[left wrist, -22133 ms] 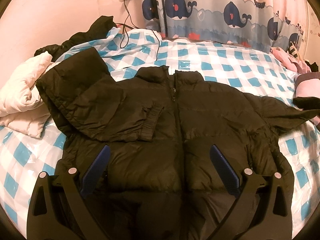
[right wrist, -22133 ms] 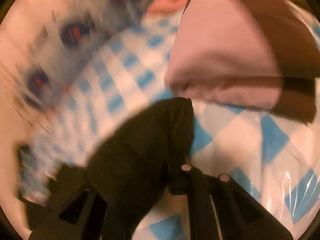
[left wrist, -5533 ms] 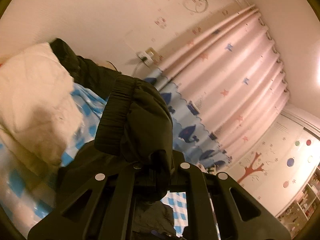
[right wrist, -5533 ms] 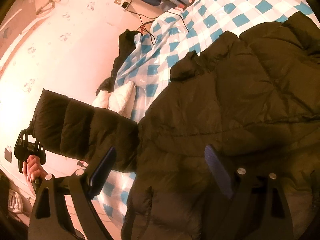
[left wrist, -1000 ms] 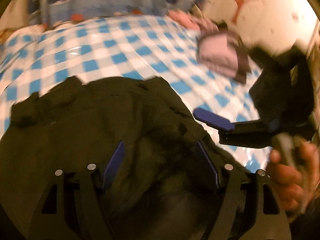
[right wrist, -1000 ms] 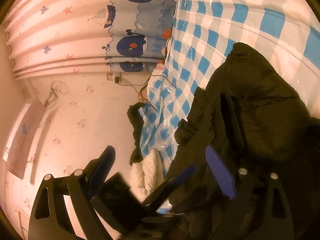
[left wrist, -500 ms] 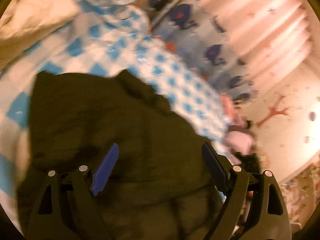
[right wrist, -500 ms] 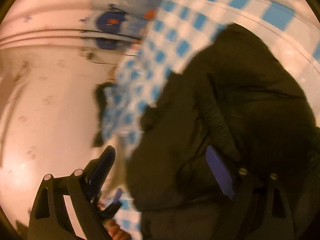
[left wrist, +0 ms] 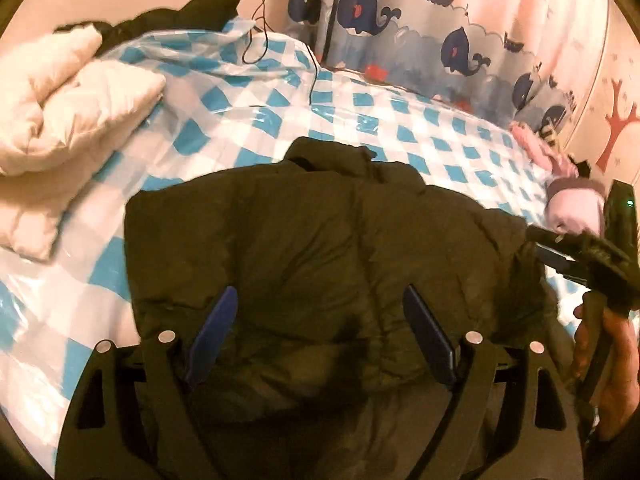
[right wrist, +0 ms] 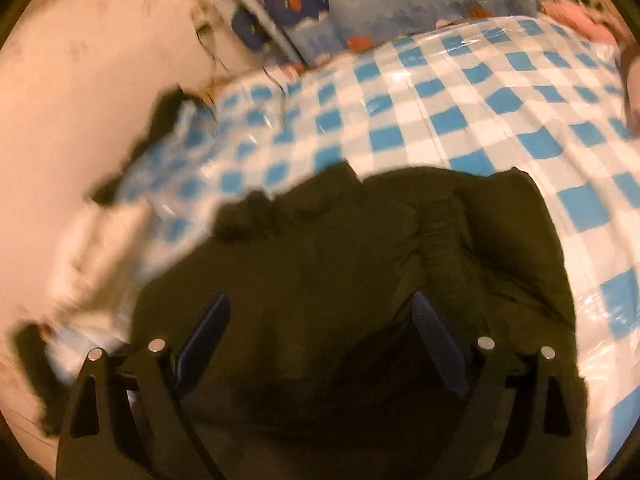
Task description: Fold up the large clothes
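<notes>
A black puffer jacket (left wrist: 320, 240) lies on the blue-and-white checked bed cover (left wrist: 360, 112), both sleeves folded in, collar towards the curtain. It also fills the lower half of the right wrist view (right wrist: 360, 260), where a ribbed cuff (right wrist: 440, 232) lies on top. My left gripper (left wrist: 320, 324) is open and empty, low over the jacket's near part. My right gripper (right wrist: 322, 328) is open and empty above the jacket; it also shows in the left wrist view (left wrist: 576, 256) at the jacket's right edge, held by a hand.
White folded bedding (left wrist: 60, 120) lies at the left. A dark garment (left wrist: 180, 12) and a charger cable (left wrist: 256, 20) are by the wall. A pink-and-brown folded garment (left wrist: 576, 208) and pink clothes (left wrist: 536, 144) lie at the right. A whale-print curtain (left wrist: 420, 32) hangs behind.
Both grippers have swung to face the jacket and curtain; the views have levelled out. The jacket lies still, and both grippers stay open.
</notes>
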A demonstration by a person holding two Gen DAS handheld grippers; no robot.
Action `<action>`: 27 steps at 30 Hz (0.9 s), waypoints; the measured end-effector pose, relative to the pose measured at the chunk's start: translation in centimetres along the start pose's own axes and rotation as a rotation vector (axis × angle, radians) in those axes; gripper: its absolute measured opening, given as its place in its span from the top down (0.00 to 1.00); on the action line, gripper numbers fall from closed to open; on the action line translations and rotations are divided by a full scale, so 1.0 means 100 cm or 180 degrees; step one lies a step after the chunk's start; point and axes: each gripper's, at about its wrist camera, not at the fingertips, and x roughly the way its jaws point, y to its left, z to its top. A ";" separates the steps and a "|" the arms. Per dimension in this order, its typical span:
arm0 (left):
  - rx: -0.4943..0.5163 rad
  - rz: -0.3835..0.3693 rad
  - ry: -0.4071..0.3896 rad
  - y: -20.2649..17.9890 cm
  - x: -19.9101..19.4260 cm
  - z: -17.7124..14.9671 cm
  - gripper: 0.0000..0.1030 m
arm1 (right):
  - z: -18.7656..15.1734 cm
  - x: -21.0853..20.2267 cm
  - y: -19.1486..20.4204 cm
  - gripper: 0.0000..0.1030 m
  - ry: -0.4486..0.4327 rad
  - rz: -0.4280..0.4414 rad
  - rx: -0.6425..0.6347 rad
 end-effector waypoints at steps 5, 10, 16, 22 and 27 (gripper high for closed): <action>-0.0040 0.0223 0.0190 0.012 0.023 -0.002 0.22 | -0.009 0.029 -0.018 0.14 0.0262 -0.0199 -0.0016; 0.0142 0.0382 0.0298 0.016 0.039 -0.017 0.22 | -0.013 0.047 -0.022 0.14 0.0411 -0.0272 -0.0113; 0.0360 0.0538 0.0182 0.005 0.031 -0.025 0.22 | -0.006 0.007 0.005 0.14 -0.0198 -0.0288 -0.0441; 0.0511 0.0603 -0.0019 -0.007 0.016 -0.023 0.22 | -0.006 0.031 -0.011 0.14 -0.0004 -0.0653 -0.0387; 0.0511 0.0614 0.0159 -0.004 0.030 -0.028 0.21 | -0.007 0.050 -0.035 0.10 0.0283 -0.0597 -0.0155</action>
